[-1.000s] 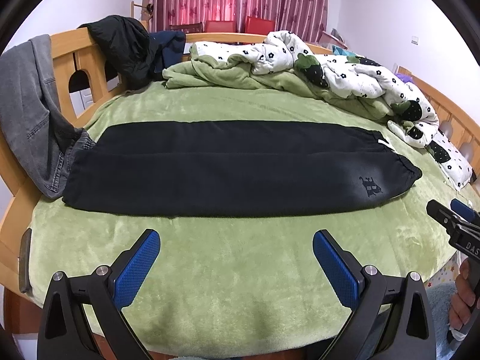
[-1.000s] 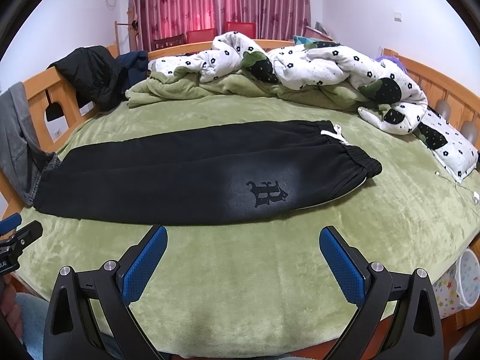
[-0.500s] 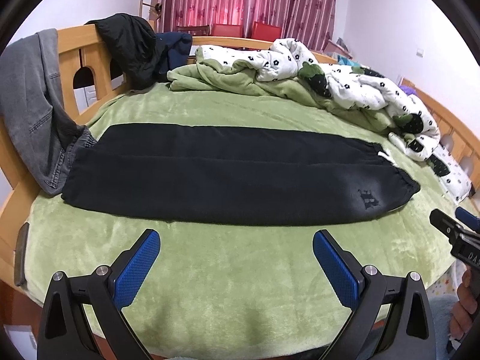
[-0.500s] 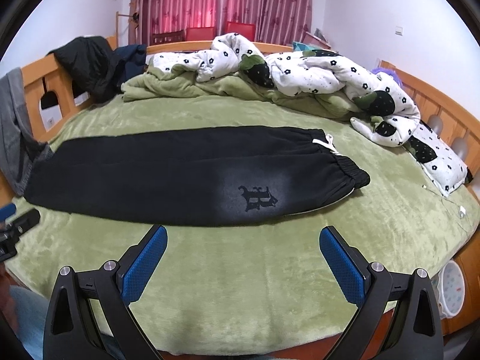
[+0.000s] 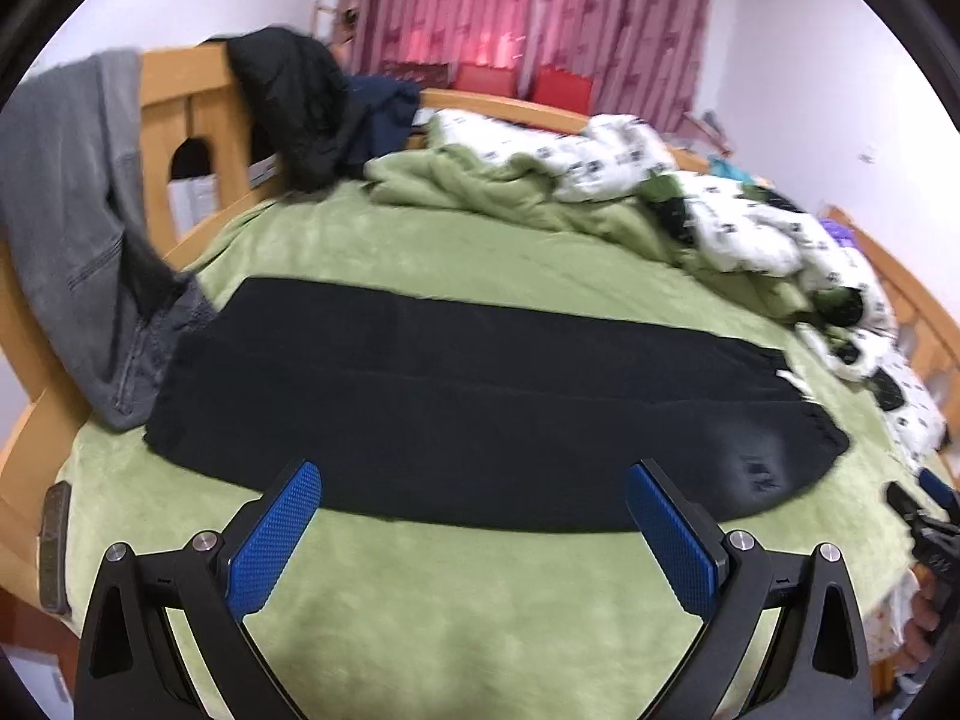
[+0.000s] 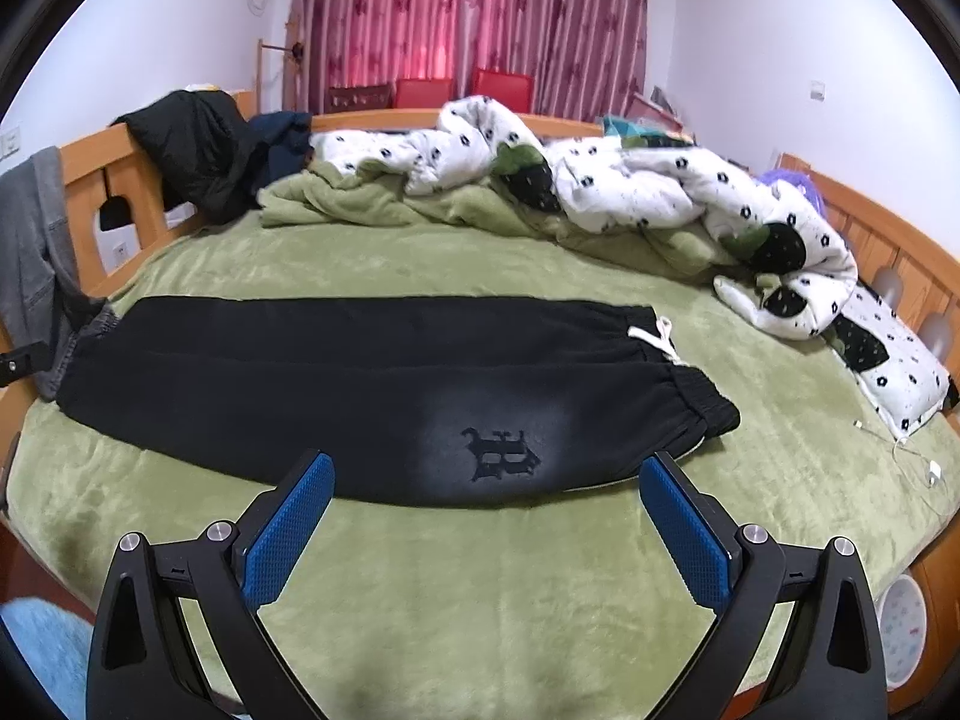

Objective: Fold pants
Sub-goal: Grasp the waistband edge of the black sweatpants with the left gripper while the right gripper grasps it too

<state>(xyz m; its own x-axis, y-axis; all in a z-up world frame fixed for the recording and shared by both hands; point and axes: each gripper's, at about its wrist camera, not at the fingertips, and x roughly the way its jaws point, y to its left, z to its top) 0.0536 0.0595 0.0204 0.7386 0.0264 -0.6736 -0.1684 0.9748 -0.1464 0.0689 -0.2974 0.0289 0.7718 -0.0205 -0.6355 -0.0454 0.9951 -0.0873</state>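
Black pants [image 5: 468, 408] lie flat and lengthwise across the green bed, legs one over the other, cuffs at the left, waistband with a white drawstring [image 6: 657, 336] at the right. A dark emblem [image 6: 501, 456] sits near the waist. In the right wrist view the pants [image 6: 360, 384] lie just beyond my fingers. My left gripper [image 5: 474, 516] is open and empty over the pants' near edge. My right gripper [image 6: 486, 510] is open and empty near the emblem. It also shows at the right edge of the left wrist view [image 5: 924, 516].
A green blanket [image 6: 480, 570] covers the bed inside a wooden frame [image 6: 864, 222]. A crumpled white flowered quilt [image 6: 660, 180] lies at the back right. Grey jeans [image 5: 78, 228] and dark jackets [image 5: 300, 102] hang on the left rail. A charger cable [image 6: 912, 456] lies at the right.
Both grippers have moved forward toward the pants, whose near edge now reaches my fingertips. The left view has swung left and is blurred. Both stay open.
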